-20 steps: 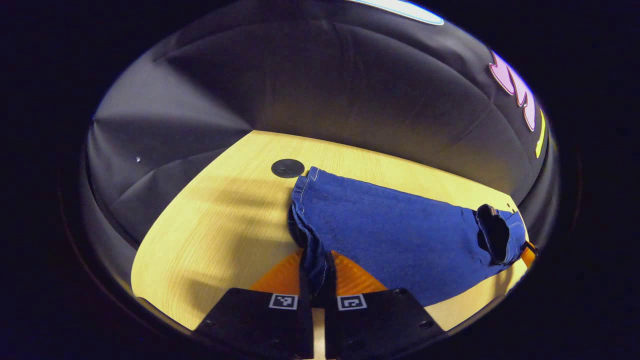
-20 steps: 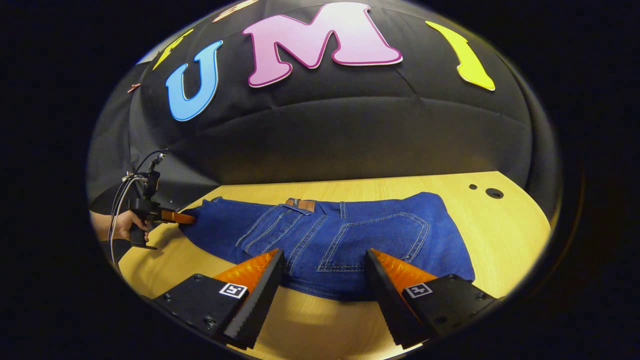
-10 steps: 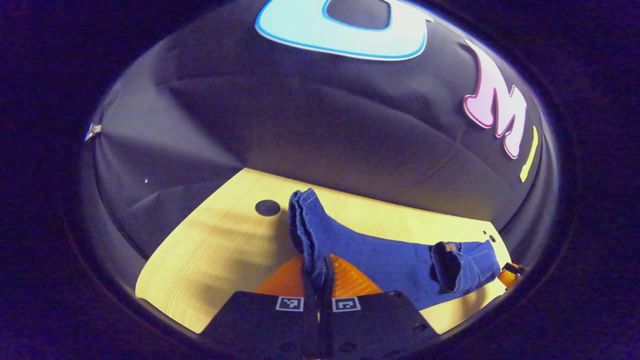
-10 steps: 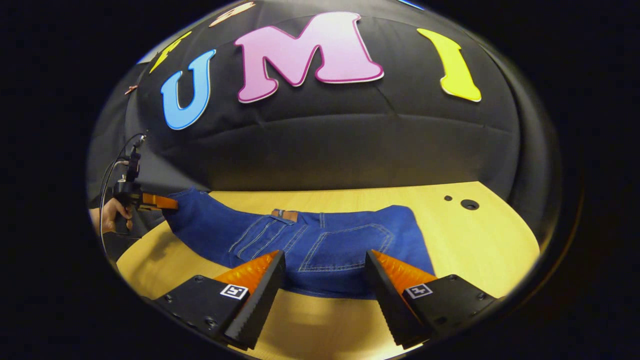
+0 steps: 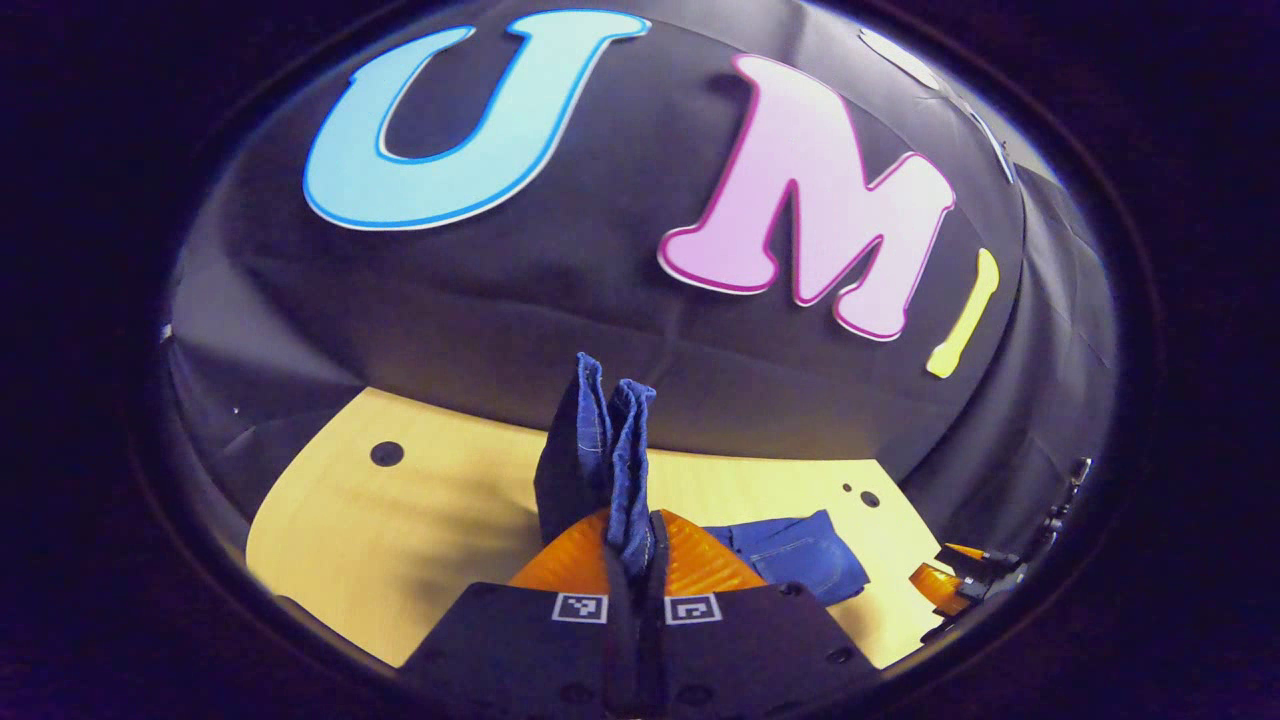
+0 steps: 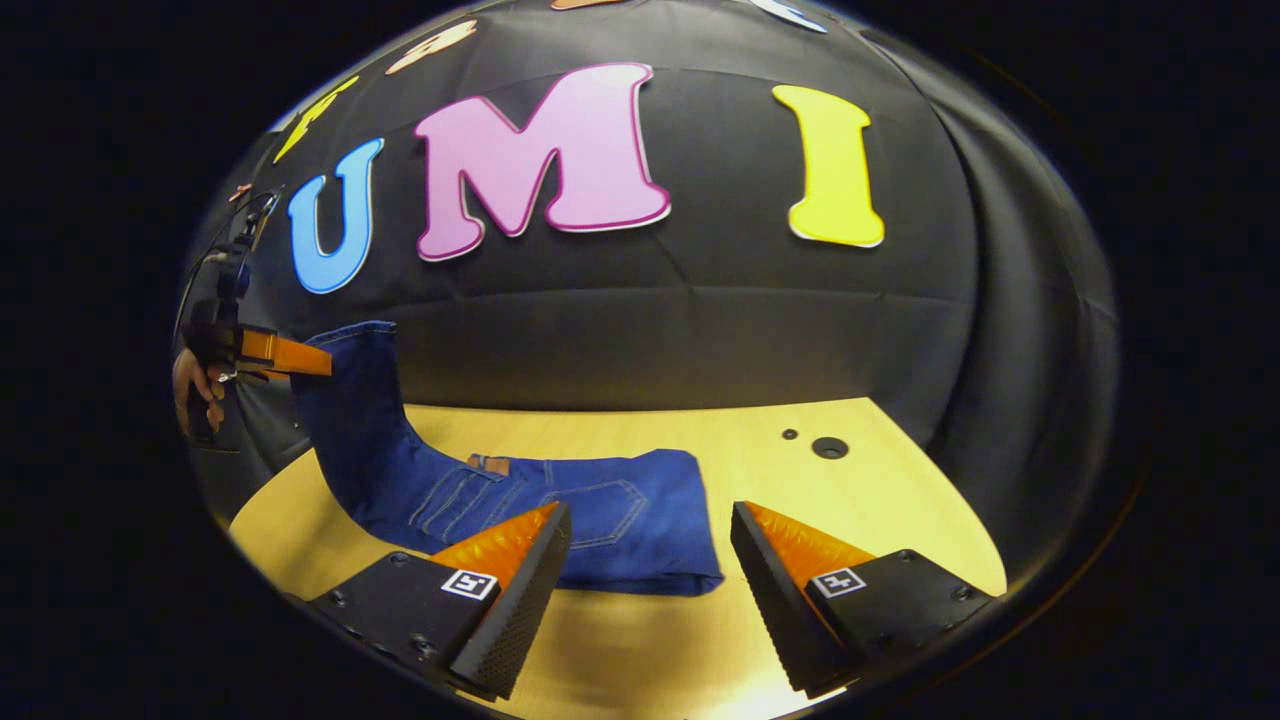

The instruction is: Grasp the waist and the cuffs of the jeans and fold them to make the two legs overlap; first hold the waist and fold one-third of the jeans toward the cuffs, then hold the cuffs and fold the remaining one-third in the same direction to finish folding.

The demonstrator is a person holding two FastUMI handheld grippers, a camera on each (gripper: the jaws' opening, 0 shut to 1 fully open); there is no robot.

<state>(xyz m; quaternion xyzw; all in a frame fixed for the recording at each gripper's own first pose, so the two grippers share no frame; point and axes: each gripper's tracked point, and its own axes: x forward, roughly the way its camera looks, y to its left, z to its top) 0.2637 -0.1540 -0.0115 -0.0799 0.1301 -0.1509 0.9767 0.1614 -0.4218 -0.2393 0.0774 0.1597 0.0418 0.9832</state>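
Blue jeans (image 6: 590, 515) lie on the wooden table (image 6: 880, 500) with the waist part folded over, back pocket up. Their legs rise steeply at the left to the cuffs (image 6: 345, 345), held by my left gripper (image 6: 300, 357) well above the table. In the left gripper view the left gripper (image 5: 632, 535) is shut on the cuffs (image 5: 600, 430), which stand up between its fingers; the folded waist part (image 5: 795, 550) lies beyond on the table. My right gripper (image 6: 650, 515) is open, low over the table in front of the jeans' near edge, touching nothing. The right gripper (image 5: 955, 580) also shows at the far right.
A person's hand (image 6: 190, 385) holds the left gripper, with cables above it. The table has a round hole (image 6: 828, 447) at the back right and another hole (image 5: 386, 453) at the back left. The black cloth wall closes the back.
My left gripper has lifted the cuffs high off the table, pulling the legs upright. The right gripper has stayed open and drawn back a little to the right of the jeans.
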